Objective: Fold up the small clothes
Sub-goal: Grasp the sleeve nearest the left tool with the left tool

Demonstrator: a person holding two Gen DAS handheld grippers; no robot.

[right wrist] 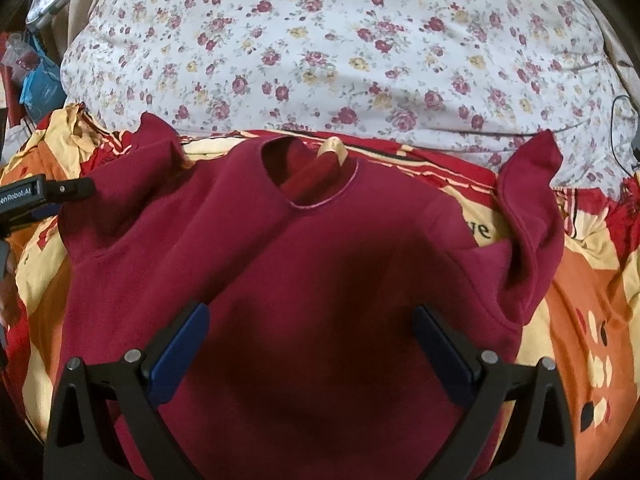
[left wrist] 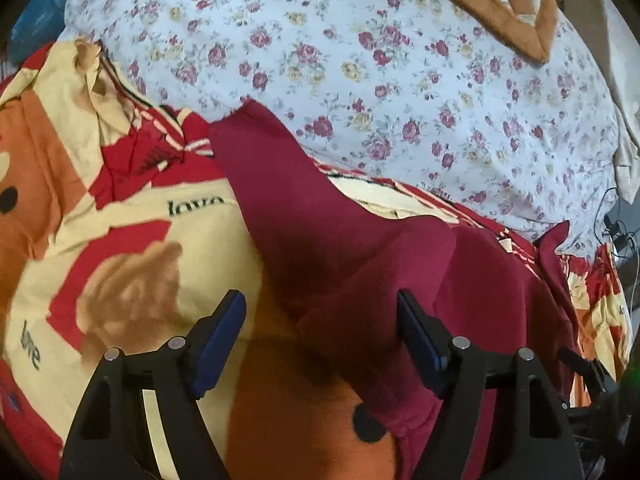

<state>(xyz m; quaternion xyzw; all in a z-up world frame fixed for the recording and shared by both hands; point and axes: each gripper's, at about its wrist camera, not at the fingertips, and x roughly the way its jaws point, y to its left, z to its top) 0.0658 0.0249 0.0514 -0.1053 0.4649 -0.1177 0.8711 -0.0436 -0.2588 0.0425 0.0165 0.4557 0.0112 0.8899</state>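
A small dark red sweatshirt (right wrist: 320,264) lies face up on a red, orange and cream bedspread (right wrist: 580,320), collar (right wrist: 316,184) away from me and both sleeves spread outward. My right gripper (right wrist: 312,320) is open and empty, hovering over the middle of the sweatshirt's body. My left gripper (left wrist: 320,308) is open and empty above the sweatshirt's left sleeve (left wrist: 288,200) and side edge. The left gripper also shows at the left edge of the right wrist view (right wrist: 40,196).
A white floral quilt (right wrist: 340,52) lies bunched behind the sweatshirt. A brown patchwork cloth (left wrist: 500,4) sits at the far back. Clutter and blue packets (right wrist: 36,72) stand at the left. Cables (left wrist: 616,232) lie at the right.
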